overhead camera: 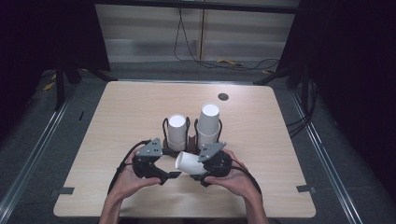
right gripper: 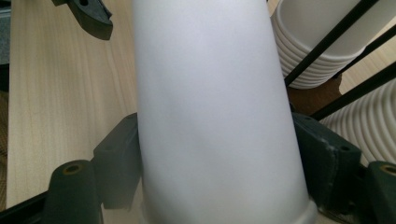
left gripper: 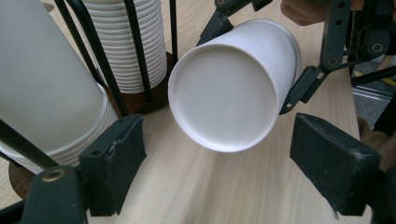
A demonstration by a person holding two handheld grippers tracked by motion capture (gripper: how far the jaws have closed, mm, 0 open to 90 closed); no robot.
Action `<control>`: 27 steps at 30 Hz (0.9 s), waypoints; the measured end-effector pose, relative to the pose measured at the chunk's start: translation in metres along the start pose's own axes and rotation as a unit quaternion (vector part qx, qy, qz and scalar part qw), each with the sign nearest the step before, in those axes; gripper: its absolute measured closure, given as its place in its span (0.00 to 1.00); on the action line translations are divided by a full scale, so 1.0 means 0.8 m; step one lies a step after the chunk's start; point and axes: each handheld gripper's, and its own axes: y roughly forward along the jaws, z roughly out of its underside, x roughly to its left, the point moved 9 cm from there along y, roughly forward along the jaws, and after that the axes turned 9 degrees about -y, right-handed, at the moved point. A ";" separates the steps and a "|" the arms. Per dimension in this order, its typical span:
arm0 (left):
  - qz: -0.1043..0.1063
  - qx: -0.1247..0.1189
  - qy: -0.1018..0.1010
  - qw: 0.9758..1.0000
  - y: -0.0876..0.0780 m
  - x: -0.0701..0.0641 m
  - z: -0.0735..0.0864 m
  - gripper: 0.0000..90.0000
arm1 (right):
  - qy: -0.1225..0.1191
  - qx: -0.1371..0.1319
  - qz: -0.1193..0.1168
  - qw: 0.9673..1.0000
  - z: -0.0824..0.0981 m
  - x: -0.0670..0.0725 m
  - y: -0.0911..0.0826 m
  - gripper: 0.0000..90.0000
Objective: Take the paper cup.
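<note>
Right tongs clamp white cup near its rim, cup lying level above bench. Long axis runs from right tongs toward left tongs, base facing them. Left tongs gape wide, empty, just short of base.

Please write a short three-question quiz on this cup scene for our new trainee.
1. Which gripper holds the loose white cup?
2. True or false: the left gripper stands open.
3. How many cup stacks stand in the wire holders?

Key:
1. The right gripper, its pads on the cup's sides, the cup lying level with its base toward the left gripper.
2. True.
3. Two: a shorter stack and a taller stack.
</note>
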 end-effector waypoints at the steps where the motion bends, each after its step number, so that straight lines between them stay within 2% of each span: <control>1: 0.000 0.001 0.001 1.000 -0.001 0.000 0.000 0.20 | -0.005 0.002 -0.002 1.000 -0.001 -0.001 0.000 0.27; 3: 0.014 0.012 0.003 1.000 -0.001 -0.004 0.001 0.23 | -0.003 0.004 -0.005 1.000 -0.001 -0.001 0.001 0.27; 4: 0.015 0.016 0.006 1.000 0.000 -0.004 0.000 0.25 | -0.007 0.006 -0.006 1.000 -0.001 -0.001 0.002 0.27; 6: 0.011 0.017 0.011 1.000 0.000 -0.003 -0.002 0.24 | -0.011 0.015 -0.009 1.000 -0.001 -0.001 0.003 0.27; 11: 0.018 0.016 0.011 1.000 0.002 -0.006 -0.006 0.25 | -0.022 0.029 -0.017 0.999 -0.001 -0.001 0.002 0.27; 15: 0.017 0.028 0.016 0.999 0.007 -0.006 -0.004 0.26 | -0.030 0.035 -0.019 0.999 0.001 -0.003 0.005 0.27; 21: 0.022 0.042 0.011 0.999 0.010 -0.005 -0.001 0.25 | -0.034 0.046 -0.029 0.998 0.005 -0.001 0.008 0.28; 23: 0.023 0.049 0.012 0.998 0.011 -0.005 0.001 0.29 | -0.038 0.057 -0.029 0.997 0.005 -0.001 0.009 0.28; 27: 0.022 0.054 0.008 0.998 0.012 -0.002 0.003 0.27 | -0.045 0.067 -0.037 0.996 0.002 0.001 0.010 0.28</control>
